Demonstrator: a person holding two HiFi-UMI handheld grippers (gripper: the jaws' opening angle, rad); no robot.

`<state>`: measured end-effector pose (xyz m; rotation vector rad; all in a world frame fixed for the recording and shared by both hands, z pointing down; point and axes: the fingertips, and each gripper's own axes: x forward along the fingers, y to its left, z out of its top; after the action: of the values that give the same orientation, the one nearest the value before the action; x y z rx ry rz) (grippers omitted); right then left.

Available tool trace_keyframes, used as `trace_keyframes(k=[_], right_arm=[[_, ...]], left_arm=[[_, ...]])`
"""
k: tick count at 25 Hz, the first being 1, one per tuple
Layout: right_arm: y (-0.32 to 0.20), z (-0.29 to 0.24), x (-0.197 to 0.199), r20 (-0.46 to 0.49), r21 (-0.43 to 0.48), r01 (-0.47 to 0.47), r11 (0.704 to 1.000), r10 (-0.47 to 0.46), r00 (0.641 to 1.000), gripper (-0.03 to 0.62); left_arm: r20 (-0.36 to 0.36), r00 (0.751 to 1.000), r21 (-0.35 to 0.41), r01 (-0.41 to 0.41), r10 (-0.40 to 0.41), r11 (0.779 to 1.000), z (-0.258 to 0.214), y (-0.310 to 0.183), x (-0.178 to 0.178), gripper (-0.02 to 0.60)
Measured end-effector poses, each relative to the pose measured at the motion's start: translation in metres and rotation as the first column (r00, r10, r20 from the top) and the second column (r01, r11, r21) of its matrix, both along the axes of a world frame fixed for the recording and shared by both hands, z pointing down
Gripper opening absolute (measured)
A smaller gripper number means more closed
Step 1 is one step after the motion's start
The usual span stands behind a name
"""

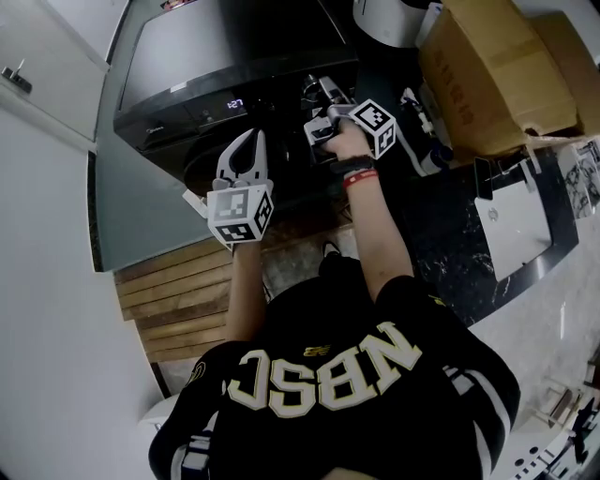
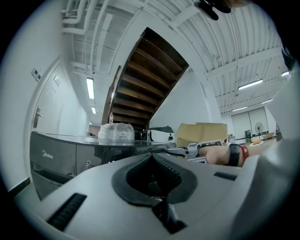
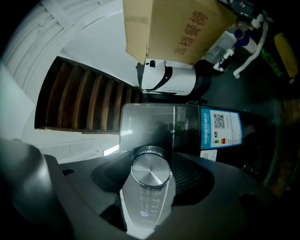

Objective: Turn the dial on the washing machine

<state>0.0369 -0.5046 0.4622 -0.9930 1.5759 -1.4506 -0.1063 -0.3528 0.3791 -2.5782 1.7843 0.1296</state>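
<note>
The dark washing machine stands ahead of me, its lit display on the front panel. In the right gripper view a round silver dial sits on the panel, between the two jaws. My right gripper is shut on the dial, and that view is rolled well to one side. In the head view the right gripper reaches the panel's right end. My left gripper hangs in front of the machine, left of the right one, jaws shut and empty.
A cardboard box and a white appliance stand to the right of the machine. A blue energy label is stuck on the machine's front. Wooden planks lie on the floor at the left. A clear wrapped bundle rests on the machine's top.
</note>
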Motion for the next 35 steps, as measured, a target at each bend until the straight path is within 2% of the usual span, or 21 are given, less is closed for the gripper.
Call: trace_keyframes(k=[5,7,9,11,15,21,25,29,30,33,35], right_arm=[[0.004,-0.002,0.0,0.014,0.004,0.007,1.0,-0.007,1.0,0.282],[0.014,-0.002,0.001,-0.014,0.019,0.015,1.0,-0.015,1.0,0.291],[0.029,-0.005,0.002,-0.106,0.059,0.037,0.998,-0.031,0.994,0.291],[0.046,-0.009,0.001,-0.246,0.106,0.081,0.991,-0.052,0.968,0.281],[0.083,-0.016,-0.003,-0.48,0.181,0.162,0.97,-0.056,0.876,0.253],[0.132,-0.021,-0.005,-0.723,0.248,0.229,0.941,0.023,0.69,0.21],[0.163,-0.032,-0.009,-0.805,0.283,0.257,0.924,0.084,0.587,0.178],[0.191,-0.044,-0.013,-0.862,0.318,0.292,0.902,0.147,0.486,0.146],[0.196,-0.047,-0.014,-0.869,0.33,0.301,0.895,0.163,0.467,0.136],[0.21,-0.052,-0.019,-0.874,0.361,0.324,0.875,0.196,0.444,0.091],[0.218,-0.049,-0.021,-0.887,0.368,0.343,0.864,0.216,0.409,0.064]], left_arm=[[0.004,1.0,-0.007,0.01,-0.01,1.0,0.001,0.005,-0.003,0.014],[0.002,1.0,-0.009,0.02,-0.02,1.0,0.001,0.008,-0.008,0.014],[0.0,1.0,-0.013,0.029,-0.029,0.999,0.001,0.011,-0.012,0.014],[-0.001,0.999,-0.018,0.036,-0.036,0.999,0.002,0.015,-0.017,0.014],[-0.003,0.999,-0.023,0.045,-0.045,0.999,0.004,0.028,-0.023,0.014],[0.005,1.0,-0.009,0.023,-0.023,1.0,0.0,0.055,-0.02,0.014],[0.035,0.999,0.025,0.013,-0.014,1.0,-0.012,0.076,-0.015,0.014],[0.03,1.0,0.045,-0.001,0.0,0.999,-0.018,0.093,-0.012,0.014],[0.022,1.0,0.045,-0.004,0.003,0.999,-0.018,0.096,-0.013,0.014],[0.004,1.0,0.04,-0.009,0.009,0.999,-0.015,0.103,-0.015,0.014],[-0.007,1.0,0.039,-0.008,0.008,0.999,-0.014,0.108,-0.018,0.014]])
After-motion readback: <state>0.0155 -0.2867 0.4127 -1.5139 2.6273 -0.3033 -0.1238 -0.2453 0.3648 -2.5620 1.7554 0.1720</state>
